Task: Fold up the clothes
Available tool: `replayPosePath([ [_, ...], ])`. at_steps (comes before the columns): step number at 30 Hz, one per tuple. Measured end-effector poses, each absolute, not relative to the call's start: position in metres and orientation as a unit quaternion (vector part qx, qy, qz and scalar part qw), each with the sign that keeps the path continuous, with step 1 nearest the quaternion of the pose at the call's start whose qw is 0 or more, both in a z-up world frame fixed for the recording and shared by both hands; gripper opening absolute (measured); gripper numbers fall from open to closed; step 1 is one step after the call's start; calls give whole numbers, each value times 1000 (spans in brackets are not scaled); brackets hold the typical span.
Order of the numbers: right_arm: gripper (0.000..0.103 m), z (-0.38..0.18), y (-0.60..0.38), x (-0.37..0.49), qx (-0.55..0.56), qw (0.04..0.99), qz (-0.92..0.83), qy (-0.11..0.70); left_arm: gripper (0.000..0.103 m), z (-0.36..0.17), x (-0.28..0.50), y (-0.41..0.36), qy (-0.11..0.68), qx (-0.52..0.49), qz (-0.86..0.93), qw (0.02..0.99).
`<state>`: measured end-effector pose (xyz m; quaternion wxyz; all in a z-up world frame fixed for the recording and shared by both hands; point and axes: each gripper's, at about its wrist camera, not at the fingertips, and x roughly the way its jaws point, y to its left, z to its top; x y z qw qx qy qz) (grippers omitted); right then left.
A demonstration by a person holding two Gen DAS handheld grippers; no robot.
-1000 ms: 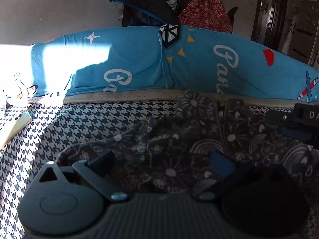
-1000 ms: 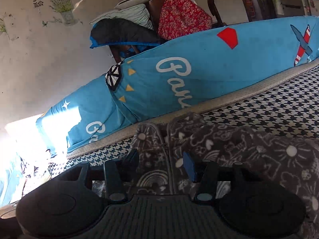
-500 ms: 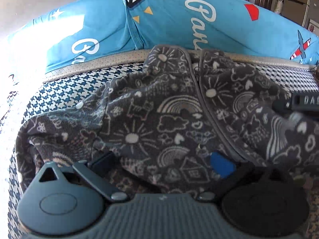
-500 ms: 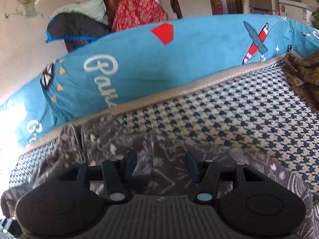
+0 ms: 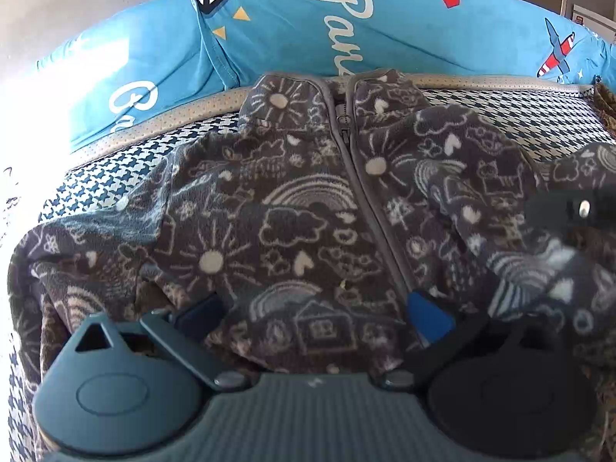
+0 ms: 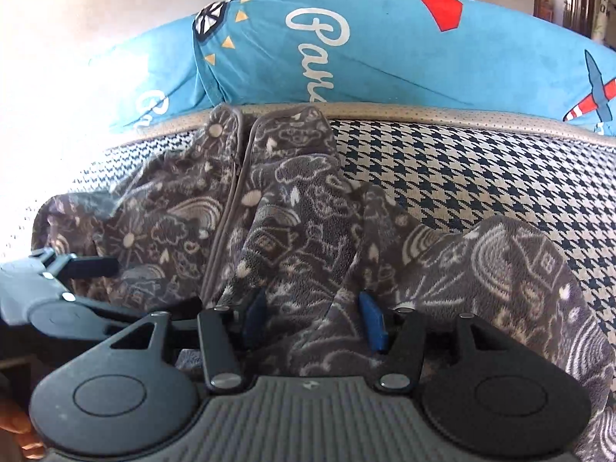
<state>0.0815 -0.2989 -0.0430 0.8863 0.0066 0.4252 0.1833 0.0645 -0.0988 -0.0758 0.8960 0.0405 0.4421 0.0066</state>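
Lying front-up on the bed (image 5: 519,115), the grey fleece jacket (image 5: 292,223) has its zip closed and its collar reaching the far edge, just touching the beige piping of the mattress (image 6: 462,115). White doodles of suns, rainbows, clouds and houses cover the fabric. One sleeve spreads toward the bed's left edge; the other sleeve (image 6: 512,254) is bunched into a raised fold toward the right side, over the houndstooth cover.

Near the hem, the left tongs (image 5: 315,315) stand wide apart with a broad stretch of the jacket's front lying between the pads; the pads do not visibly pinch it. The right tongs (image 6: 313,313) sit about half spread, and their jaws are opening, with a ridge of fleece rising between the blue pads (image 6: 371,319); whether the pads press on that cloth cannot be told.

Beyond the far edge, a blue bolster (image 5: 385,30) with white script, a red shape and a small aeroplane print runs along the bed. Strong sunlight washes out the left edge.
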Motion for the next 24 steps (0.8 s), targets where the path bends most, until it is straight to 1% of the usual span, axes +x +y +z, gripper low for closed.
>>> replayPosePath([
  [2,54,-35,-316,89,68,888,188,415,103,-74,66,-95,448,33,3,894],
  [4,54,-26,-332,96,123,896,178,388,103,-74,67,-91,452,22,1,892],
  [7,54,-20,-341,109,151,912,130,359,103,-72,70,-90,455,18,-1,890],
  [11,54,-30,-334,132,118,920,90,363,103,-69,70,-92,457,19,-1,889],
  [16,54,-43,-329,152,102,914,86,383,103,-70,69,-93,459,16,-2,888],
  [24,54,-71,-304,173,36,902,107,417,103,-73,70,-91,461,13,-6,887],
])
